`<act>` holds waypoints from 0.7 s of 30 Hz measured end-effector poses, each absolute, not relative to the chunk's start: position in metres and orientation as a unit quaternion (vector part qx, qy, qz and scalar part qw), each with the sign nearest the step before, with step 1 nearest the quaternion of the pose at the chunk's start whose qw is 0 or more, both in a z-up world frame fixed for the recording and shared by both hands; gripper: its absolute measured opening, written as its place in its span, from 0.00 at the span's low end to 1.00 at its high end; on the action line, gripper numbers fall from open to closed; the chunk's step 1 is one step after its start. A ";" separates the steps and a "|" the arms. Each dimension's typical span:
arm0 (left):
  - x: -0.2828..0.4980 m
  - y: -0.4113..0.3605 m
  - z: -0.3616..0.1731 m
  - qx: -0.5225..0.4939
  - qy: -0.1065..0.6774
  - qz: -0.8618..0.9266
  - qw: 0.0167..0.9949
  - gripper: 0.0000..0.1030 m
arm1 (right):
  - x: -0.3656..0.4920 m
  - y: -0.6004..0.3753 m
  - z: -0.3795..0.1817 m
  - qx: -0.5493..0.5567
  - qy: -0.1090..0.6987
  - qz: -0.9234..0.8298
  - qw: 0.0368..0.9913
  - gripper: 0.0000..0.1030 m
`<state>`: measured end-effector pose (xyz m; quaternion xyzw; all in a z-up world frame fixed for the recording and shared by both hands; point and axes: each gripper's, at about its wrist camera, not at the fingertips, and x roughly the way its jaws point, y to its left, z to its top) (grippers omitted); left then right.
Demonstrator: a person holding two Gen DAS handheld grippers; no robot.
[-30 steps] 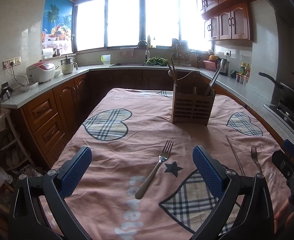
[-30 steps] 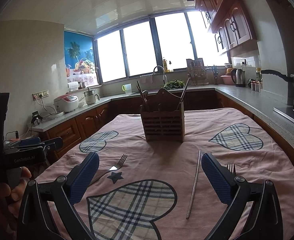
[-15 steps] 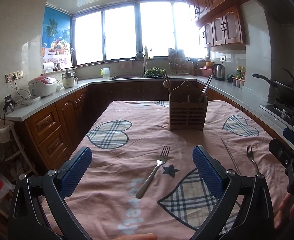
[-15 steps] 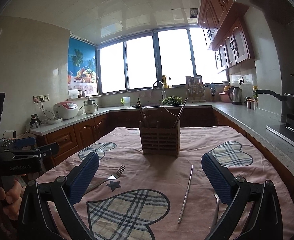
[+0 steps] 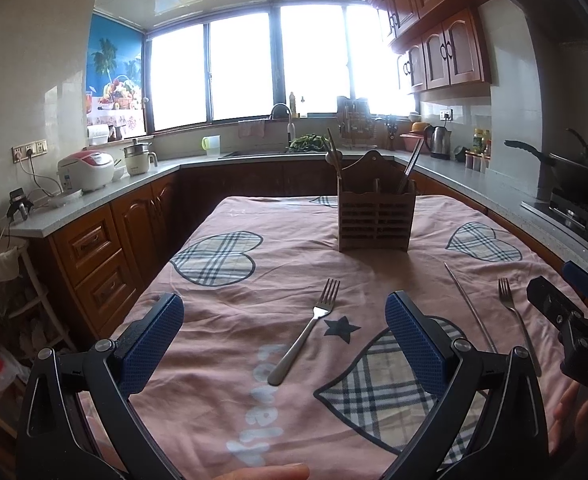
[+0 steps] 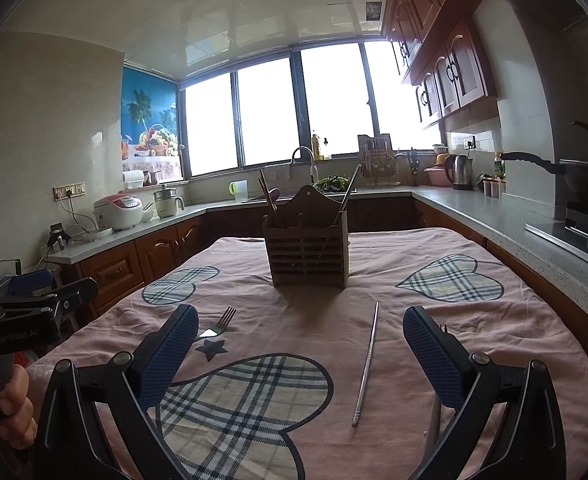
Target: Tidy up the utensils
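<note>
My right tool's (image 6: 300,344) far finger hid most of the second fork (image 6: 442,327); only its tines peeked out beside the blue pad (image 6: 430,356), handle blurred below. What stood inside the wooden holder (image 6: 308,256) was hard to make out against the window glare. My left tool (image 5: 283,332) hung wide apart over the pink tabletop (image 5: 253,280), gripping nothing, with a fork (image 5: 306,332) lying flat between its fingers, tines toward the holder. My right tool also gaped wide, empty, a metal chopstick (image 6: 368,364) lying lengthwise between its fingers, nearer the right one.
</note>
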<state>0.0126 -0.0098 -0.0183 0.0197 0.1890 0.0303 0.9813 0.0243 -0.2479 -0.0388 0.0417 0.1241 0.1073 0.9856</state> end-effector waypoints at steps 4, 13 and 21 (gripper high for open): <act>0.013 -0.008 -0.019 0.015 0.190 0.031 0.981 1.00 | 0.025 -0.253 -0.040 0.051 0.125 0.103 0.985 1.00; 0.015 -0.005 -0.022 0.011 0.195 0.028 0.980 1.00 | 0.024 -0.252 -0.040 0.048 0.119 0.101 0.987 1.00; 0.014 -0.005 -0.021 0.010 0.196 0.029 0.980 1.00 | 0.025 -0.251 -0.041 0.048 0.119 0.103 0.986 1.00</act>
